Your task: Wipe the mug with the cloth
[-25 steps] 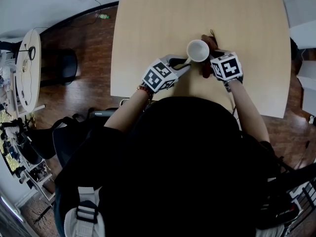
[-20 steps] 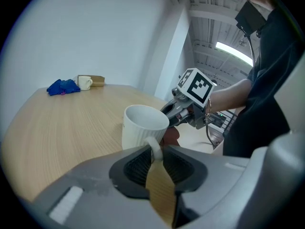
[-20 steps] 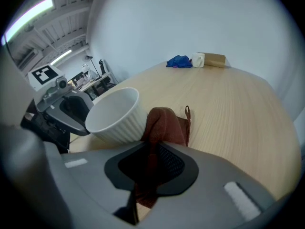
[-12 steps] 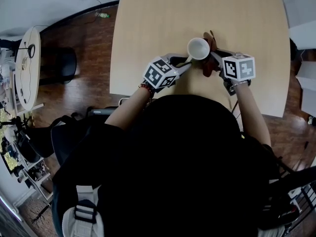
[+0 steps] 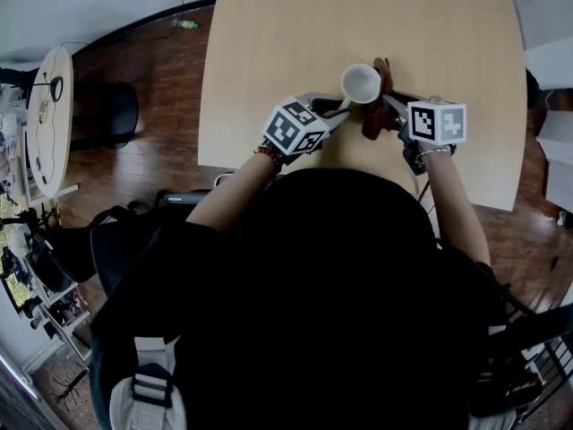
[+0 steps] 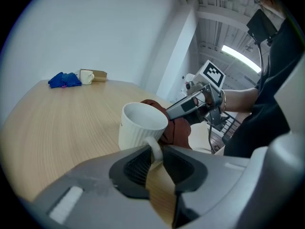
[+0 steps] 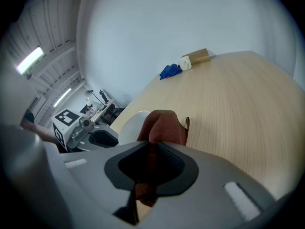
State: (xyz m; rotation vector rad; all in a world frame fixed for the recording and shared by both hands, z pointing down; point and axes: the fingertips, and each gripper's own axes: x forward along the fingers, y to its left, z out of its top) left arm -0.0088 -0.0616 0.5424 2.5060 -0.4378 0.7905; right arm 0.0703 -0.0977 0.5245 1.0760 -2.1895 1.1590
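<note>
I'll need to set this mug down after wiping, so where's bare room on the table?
Bare wood runs across the table left of and beyond the mug, up to the blue cloth, small cup and box at the far end. Right of the brown cloth is bare too. Crowded only near the front edge, where the left gripper and right gripper meet.

Head camera looking steeply down over the person onto the table (image 5: 358, 16), left gripper (image 6: 155, 152) camera facing right, close behind the mug (image 6: 138, 128), right gripper (image 7: 151, 151) camera facing left, close behind the cloth (image 7: 164, 125), both sharing mug, cloth, far table end.
</note>
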